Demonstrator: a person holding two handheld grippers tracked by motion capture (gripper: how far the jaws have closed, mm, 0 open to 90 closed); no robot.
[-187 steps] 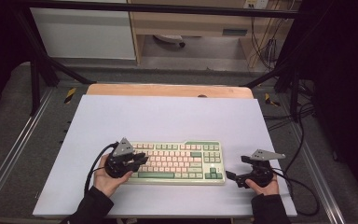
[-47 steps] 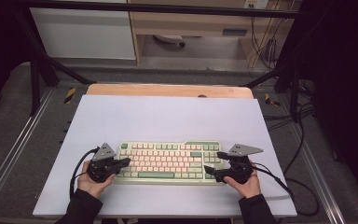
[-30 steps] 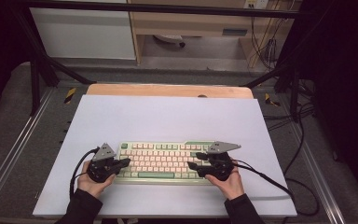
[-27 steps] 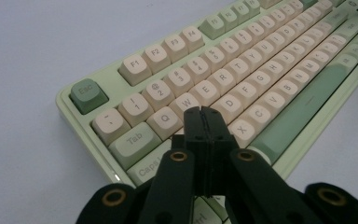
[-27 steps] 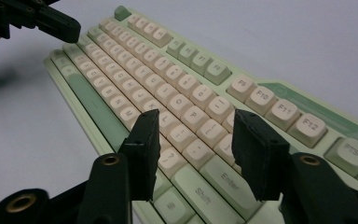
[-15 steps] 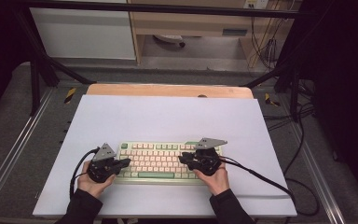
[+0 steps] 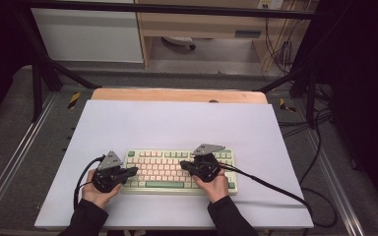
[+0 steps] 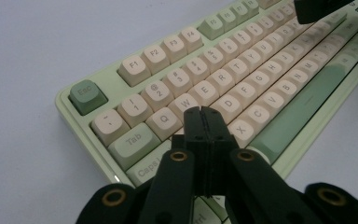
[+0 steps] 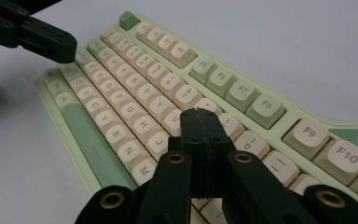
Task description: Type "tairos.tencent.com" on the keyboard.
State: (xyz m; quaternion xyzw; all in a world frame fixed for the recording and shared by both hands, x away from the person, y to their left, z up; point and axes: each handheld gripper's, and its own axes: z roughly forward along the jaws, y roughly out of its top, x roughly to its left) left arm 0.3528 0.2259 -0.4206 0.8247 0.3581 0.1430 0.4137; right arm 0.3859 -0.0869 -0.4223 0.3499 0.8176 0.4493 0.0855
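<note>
One keyboard (image 7: 179,171) lies on the white table (image 7: 177,123). Left gripper (image 8: 204,116): jaws pressed together, empty, tip above the A/S keys near the keyboard's left edge. Right gripper (image 9: 200,119): jaws just closed, empty, above the mid-right keys. Bare table lies beyond both tips.

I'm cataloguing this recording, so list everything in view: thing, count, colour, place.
keyboard: one, pale green case with cream and green keys, near edge of the mat.
mat: one, pale lilac-white, covering the table.
table: one, wooden, edge showing beyond the mat.
cabinet: one, white, on the floor behind the table.
cables: several, black, on the floor at the right.
left gripper: one, black, jaws shut, at the keyboard's left end.
right gripper: one, black, jaws shut, over the keyboard's right half.
hands: two, holding the grippers.
</note>
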